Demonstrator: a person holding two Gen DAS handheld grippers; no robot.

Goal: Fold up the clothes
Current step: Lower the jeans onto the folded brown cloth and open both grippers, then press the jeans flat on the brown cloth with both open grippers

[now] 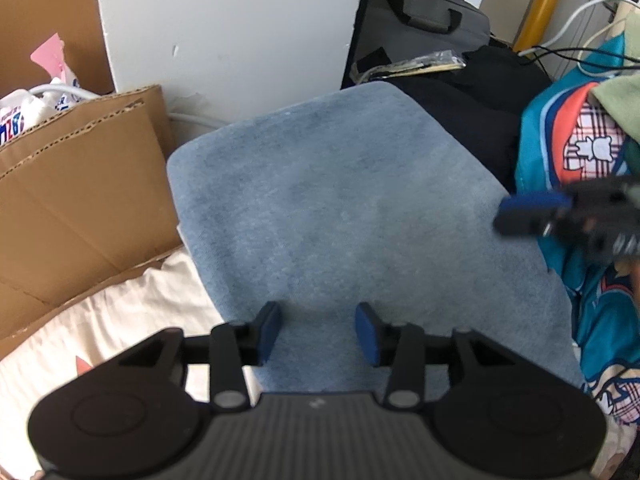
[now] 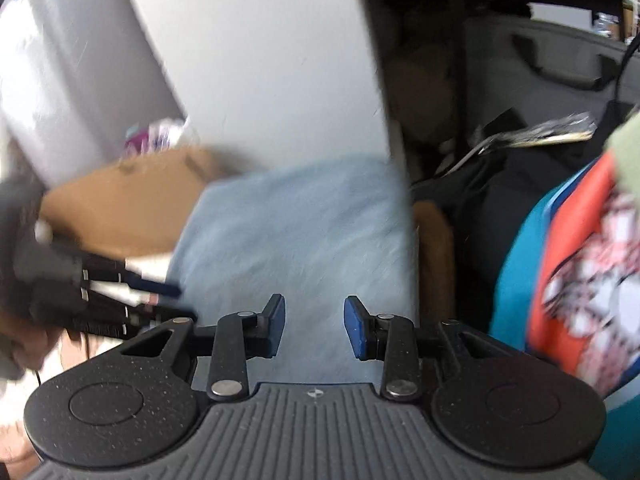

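Observation:
A folded light-blue garment [image 1: 344,208] lies flat on a cream bed sheet [image 1: 132,312]. My left gripper [image 1: 318,334] hovers over its near edge, open, with nothing between the blue pads. At the right edge of the left wrist view my right gripper [image 1: 516,214] reaches in over the garment's right side. In the blurred right wrist view my right gripper [image 2: 315,328] is open above the blue garment [image 2: 304,236], and the left gripper [image 2: 168,300] shows at the left. A pile of teal, orange and plaid clothes [image 1: 576,152] sits to the right.
A cardboard box [image 1: 76,196] stands at the left with plastic bags [image 1: 32,108] behind it. A white panel [image 1: 232,28] rises behind the garment. Dark clothing [image 1: 468,96], a grey bag [image 1: 428,16] and cables [image 1: 580,60] crowd the far right.

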